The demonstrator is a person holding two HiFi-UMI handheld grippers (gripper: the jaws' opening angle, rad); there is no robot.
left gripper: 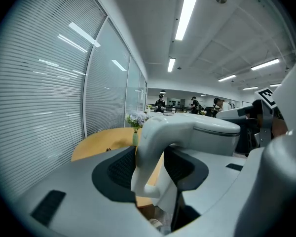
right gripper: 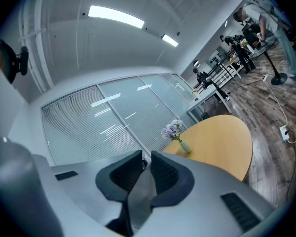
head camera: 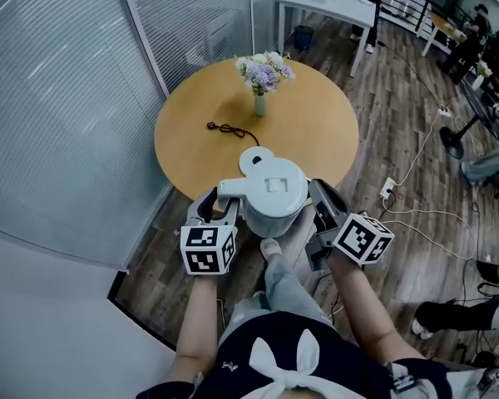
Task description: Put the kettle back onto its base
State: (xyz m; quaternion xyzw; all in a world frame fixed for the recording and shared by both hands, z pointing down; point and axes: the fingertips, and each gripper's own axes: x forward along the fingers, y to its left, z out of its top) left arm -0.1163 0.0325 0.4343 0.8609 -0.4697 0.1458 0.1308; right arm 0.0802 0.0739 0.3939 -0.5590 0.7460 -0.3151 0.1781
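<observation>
The head view alone gives the layout. The white kettle (head camera: 270, 194) is held at the near edge of the round wooden tabletop (head camera: 324, 123), above the person's knees. Its white round base (head camera: 255, 160) lies on the tabletop just beyond it, mostly uncovered, so the kettle is not seated on it. A dark cord (head camera: 229, 129) lies between the base and a vase of flowers (head camera: 260, 77) further back.

From that view the left gripper (head camera: 220, 204) reaches in at the kettle's left side, but the grip itself is only clear in the left gripper view. There the left gripper (left gripper: 152, 154) has its jaws spread wide around the kettle's handle (left gripper: 150, 142) and holds it, one dark pad on each side. The kettle's body (left gripper: 214, 130) runs off to the right. The same view shows the vase of flowers (left gripper: 135, 127) on the tabletop (left gripper: 101, 142).

The right gripper (head camera: 326, 199) sits just beside the kettle's right side — whether it touches is unclear from above. The right gripper view settles its state: the right gripper (right gripper: 147, 158) has its jaws drawn narrow, nearly together, gripping nothing. Beyond them are the tabletop (right gripper: 222, 142) and the vase of flowers (right gripper: 177, 135) — the kettle does not appear here.
</observation>
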